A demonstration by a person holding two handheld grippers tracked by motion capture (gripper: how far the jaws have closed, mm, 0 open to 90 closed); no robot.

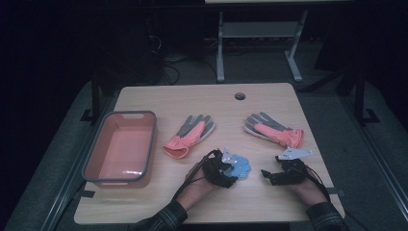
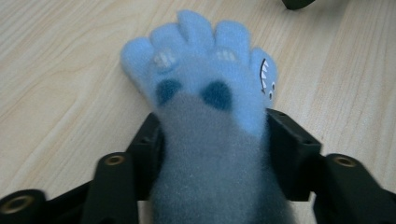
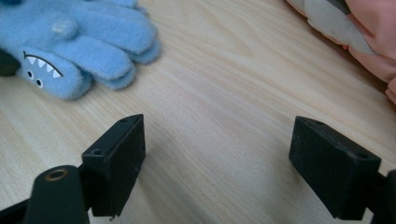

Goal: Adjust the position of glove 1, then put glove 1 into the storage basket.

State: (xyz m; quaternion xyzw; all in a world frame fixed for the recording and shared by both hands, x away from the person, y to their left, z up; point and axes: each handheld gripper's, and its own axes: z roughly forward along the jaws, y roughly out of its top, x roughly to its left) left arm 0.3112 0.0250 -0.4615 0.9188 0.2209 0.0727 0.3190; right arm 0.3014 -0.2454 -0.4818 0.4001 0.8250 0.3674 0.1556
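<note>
Left gripper view is showing one blue glove (image 2: 205,88) lying flat on the table (image 2: 56,84), its grey cuff clamped between the left claw's (image 2: 212,140) jaws. Right claw (image 3: 215,163) is hovering just beside the glove's fingers, jaws spread wide and holding nothing. Two orange-and-grey gloves are lying farther back, one (image 1: 188,136) toward the middle, one (image 1: 274,129) to the right. One orange bin (image 1: 120,147) is sitting at the table's left edge, well apart.

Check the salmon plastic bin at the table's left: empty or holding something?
Empty. The high view shows the salmon plastic bin with a bare floor; all gloves lie outside on the wooden table.
</note>
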